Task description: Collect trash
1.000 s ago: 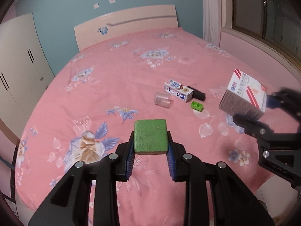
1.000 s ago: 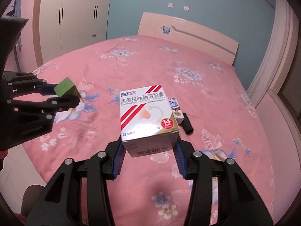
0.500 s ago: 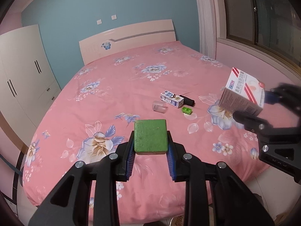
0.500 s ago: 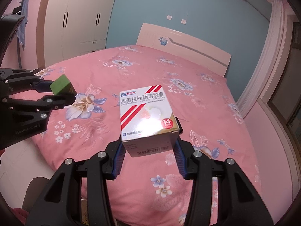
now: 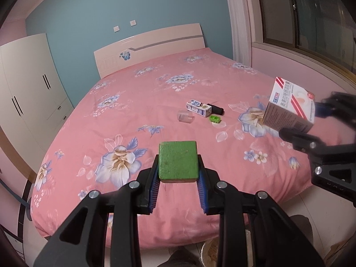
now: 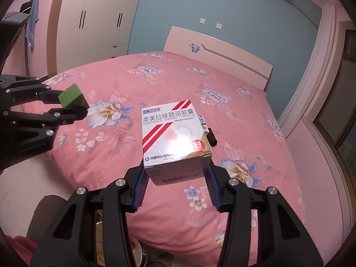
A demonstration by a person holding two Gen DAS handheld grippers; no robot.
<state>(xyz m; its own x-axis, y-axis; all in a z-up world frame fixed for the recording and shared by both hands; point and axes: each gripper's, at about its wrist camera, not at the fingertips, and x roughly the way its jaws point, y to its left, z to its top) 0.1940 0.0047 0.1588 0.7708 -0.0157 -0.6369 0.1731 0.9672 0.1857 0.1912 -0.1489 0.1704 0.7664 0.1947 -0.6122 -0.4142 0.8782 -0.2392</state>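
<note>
My left gripper (image 5: 178, 173) is shut on a green sponge block (image 5: 178, 160), held above the foot of the pink bed; it shows in the right wrist view (image 6: 71, 99) too. My right gripper (image 6: 175, 175) is shut on a white and red medicine box (image 6: 175, 135), also seen at the right of the left wrist view (image 5: 291, 109). On the bedspread lie a small milk carton (image 5: 198, 108), a black cylinder (image 5: 215, 109), a clear plastic cup (image 5: 185, 116) and a small green piece (image 5: 215, 118).
The pink floral bed (image 5: 155, 102) fills the middle. White wardrobes (image 5: 26, 93) stand at the left, a window wall (image 5: 311, 44) at the right. A round bin rim with trash (image 5: 209, 251) shows on the floor below the grippers, also in the right wrist view (image 6: 115, 244).
Both grippers have pulled back and up from the bed, keeping hold of the sponge and the box. The items on the bed look farther away and the floor now shows.
</note>
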